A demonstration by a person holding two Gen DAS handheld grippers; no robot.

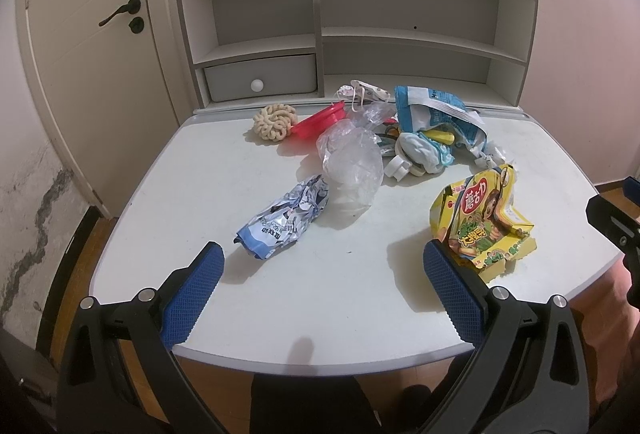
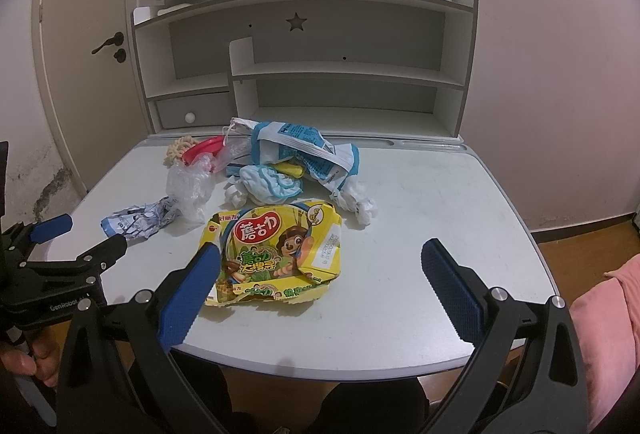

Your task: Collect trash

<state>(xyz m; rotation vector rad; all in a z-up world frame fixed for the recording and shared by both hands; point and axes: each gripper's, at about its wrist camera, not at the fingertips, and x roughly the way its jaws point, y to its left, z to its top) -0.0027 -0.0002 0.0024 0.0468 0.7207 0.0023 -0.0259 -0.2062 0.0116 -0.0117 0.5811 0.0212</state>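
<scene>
Both grippers hover over the near edge of the white desk (image 1: 320, 314), nothing held. Left gripper (image 1: 324, 270): blue pads spread wide apart, the crumpled blue-and-white wrapper (image 1: 284, 218) just ahead of its left pad. Right gripper (image 2: 320, 266): pads likewise wide apart, its left pad overlapping the torn yellow snack box (image 2: 280, 254) in view; contact cannot be told. Behind these, mid-desk: clear plastic bag (image 1: 352, 162), blue-and-white snack bag (image 2: 304, 146), light blue cloth (image 2: 272, 182), white crumpled paper (image 2: 360, 206). Further back left: red lid (image 1: 320, 118) beside a beige coiled object (image 1: 276, 122). Shelf unit (image 1: 340, 34) stands at the desk's rear
</scene>
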